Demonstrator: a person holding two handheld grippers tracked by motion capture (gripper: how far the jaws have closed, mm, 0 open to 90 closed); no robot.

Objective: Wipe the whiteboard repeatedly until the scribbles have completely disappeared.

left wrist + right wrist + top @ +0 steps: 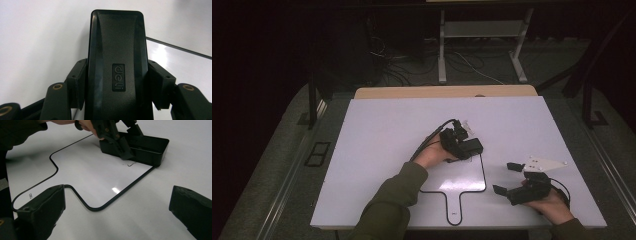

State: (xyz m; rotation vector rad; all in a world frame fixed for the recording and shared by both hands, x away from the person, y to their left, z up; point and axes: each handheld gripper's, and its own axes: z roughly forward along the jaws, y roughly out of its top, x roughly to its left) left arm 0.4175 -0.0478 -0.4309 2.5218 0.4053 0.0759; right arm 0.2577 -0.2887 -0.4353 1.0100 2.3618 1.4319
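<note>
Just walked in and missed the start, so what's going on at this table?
A person works at a white table with a gripper in each hand. The left gripper is shut on a black whiteboard eraser, pressing it onto the far corner of a small paddle-shaped whiteboard lying flat on the table. A small pen mark sits just beside the eraser, so wiping seems to be the job. The right gripper waits to the side, jaws open, holding nothing.

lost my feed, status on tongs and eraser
Left tongs shut on eraser, eraser on whiteboard. Right tongs open, apart. Nothing in the way.
</note>
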